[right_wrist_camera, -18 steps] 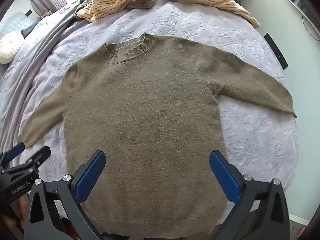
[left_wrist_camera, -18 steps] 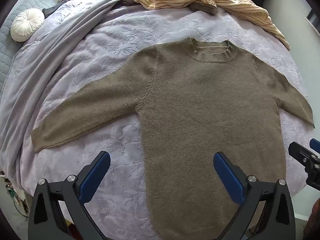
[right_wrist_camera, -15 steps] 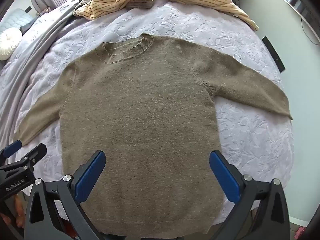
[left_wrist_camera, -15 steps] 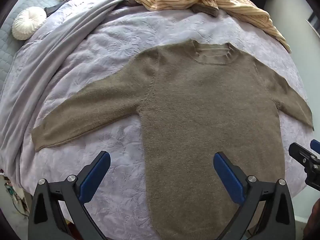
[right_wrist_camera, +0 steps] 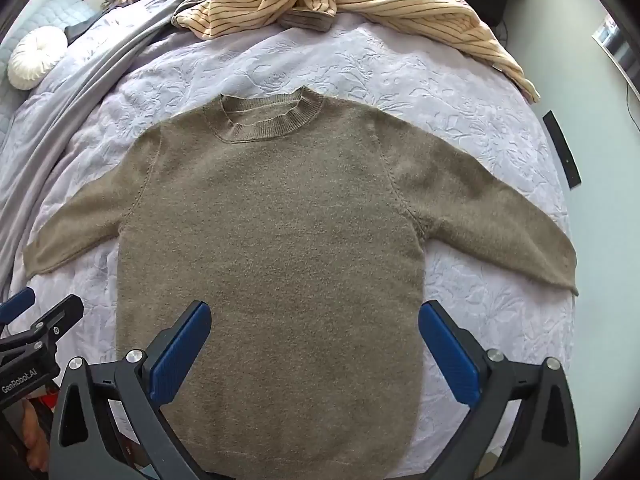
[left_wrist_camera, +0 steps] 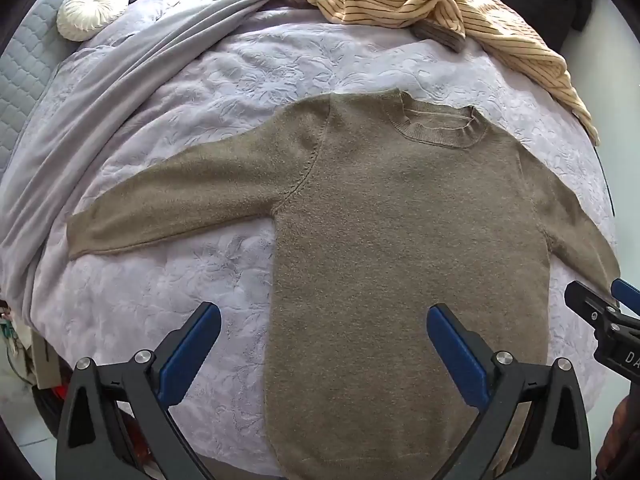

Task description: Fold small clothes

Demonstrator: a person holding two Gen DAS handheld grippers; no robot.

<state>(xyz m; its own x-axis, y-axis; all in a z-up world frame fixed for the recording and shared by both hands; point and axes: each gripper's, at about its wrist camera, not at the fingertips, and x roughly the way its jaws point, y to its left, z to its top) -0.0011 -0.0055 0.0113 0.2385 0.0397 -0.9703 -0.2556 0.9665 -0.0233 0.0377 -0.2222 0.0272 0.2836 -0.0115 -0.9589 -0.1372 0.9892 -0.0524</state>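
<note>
Round cushion: a white pleated round cushion (left_wrist_camera: 92,8) sits far left, clear of the folding area.
Left gripper: the left gripper (left_wrist_camera: 324,350) hovers wide and empty above the near hem, likely ready to pick an edge.
Sweater: an olive-brown knitted crew-neck sweater (right_wrist_camera: 272,248) lies flat, face up, mid-bed, sleeves spread for folding.
Right gripper: the right gripper (right_wrist_camera: 314,348) hovers wide, holding nothing.
Striped garment: a crumpled yellow striped garment (right_wrist_camera: 360,4) waits at the far right.
Bed: the lilac embossed bed cover (right_wrist_camera: 420,80) carries everything.

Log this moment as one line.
sweater: flat, unfolded, sleeves spread | left gripper: open, empty | right gripper: open, empty
</note>
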